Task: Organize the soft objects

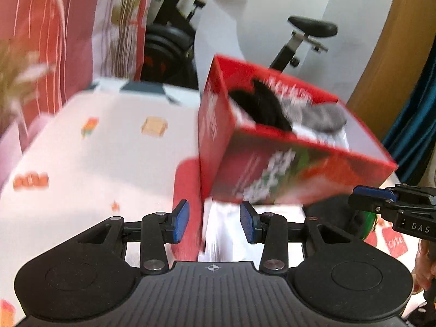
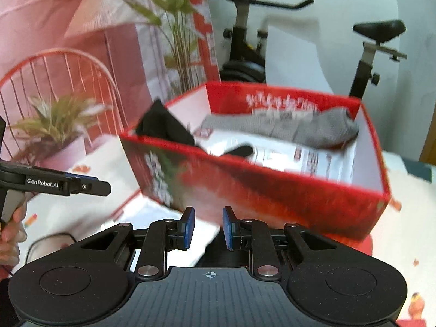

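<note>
Red box [image 2: 259,190] is the landmark: open-topped, sitting on the table [image 1: 95,158], which has a white printed cloth. Both views are motion-blurred.

Inside the box:
- grey sock [image 2: 308,129] lies along the back wall, on top of a white plastic packet [image 2: 299,158]
- black sock [image 2: 166,128] is in the box's left corner in the right wrist view, with its edge poking above the rim
- a second dark piece sits on the packet just right of it; too blurred to name

Left gripper [image 1: 214,223] is in front of the box's near corner, jaws open, nothing between the blue pads [image 1: 181,220]. Something white and something red lie on the table just under and in front of the box, below that gripper; can't tell what they are.

Right gripper [image 2: 208,227] faces the box's long near wall, jaws apart with a narrower gap, nothing held. It shows in the left wrist view off the box's right end, and the left gripper shows off the box's left end in the right wrist view.

Behind the box: exercise bike [image 2: 376,43], potted plant [image 2: 54,128], red wire chair [image 2: 60,79].
</note>
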The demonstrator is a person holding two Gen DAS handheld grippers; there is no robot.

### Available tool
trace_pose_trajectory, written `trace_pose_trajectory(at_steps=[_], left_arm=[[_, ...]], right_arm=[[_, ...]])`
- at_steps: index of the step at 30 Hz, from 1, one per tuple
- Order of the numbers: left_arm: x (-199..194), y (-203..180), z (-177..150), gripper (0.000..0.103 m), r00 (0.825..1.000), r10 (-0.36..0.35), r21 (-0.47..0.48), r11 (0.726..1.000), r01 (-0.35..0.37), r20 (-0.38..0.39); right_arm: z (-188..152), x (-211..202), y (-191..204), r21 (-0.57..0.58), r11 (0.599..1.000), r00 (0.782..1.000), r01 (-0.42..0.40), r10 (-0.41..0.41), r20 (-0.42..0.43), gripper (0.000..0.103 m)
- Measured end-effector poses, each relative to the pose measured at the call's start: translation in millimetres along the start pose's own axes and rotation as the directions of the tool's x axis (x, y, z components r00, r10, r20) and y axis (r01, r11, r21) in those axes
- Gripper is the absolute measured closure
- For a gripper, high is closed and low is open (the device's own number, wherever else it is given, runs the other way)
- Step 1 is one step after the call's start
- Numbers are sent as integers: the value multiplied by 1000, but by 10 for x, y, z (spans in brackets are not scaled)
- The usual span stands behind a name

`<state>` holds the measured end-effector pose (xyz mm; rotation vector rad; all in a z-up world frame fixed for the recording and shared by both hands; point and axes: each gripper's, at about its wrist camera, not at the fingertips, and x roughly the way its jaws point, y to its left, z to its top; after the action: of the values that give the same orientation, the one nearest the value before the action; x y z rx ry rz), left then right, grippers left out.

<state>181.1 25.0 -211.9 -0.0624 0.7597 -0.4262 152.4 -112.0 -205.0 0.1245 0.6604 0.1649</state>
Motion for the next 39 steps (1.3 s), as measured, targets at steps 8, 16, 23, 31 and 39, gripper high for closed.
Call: trace_pose_trajectory(at_steps=[8, 16, 23, 31, 39], left_arm=[[270, 39, -259, 61, 998, 41, -25, 999, -43, -54], [392, 49, -299, 61, 997, 55, -18, 998, -56, -59], [451, 83, -312, 61, 995, 66, -18, 998, -67, -68], [465, 86, -298, 61, 996, 56, -28, 998, -58, -70], [500, 117, -277, 62, 997, 36, -49, 998, -40, -72]], right_arm=[[-312, 280, 48, -101, 993, 993, 59, -69, -96, 82], [-476, 440, 168, -219, 974, 983, 57, -93, -159, 75], [-459, 528, 361, -377, 925, 983, 55, -116, -141, 72], [-437, 613, 520, -544, 837, 982, 57, -145, -119, 72], [-530, 579, 619, -684, 727, 984, 62, -161, -81, 70]])
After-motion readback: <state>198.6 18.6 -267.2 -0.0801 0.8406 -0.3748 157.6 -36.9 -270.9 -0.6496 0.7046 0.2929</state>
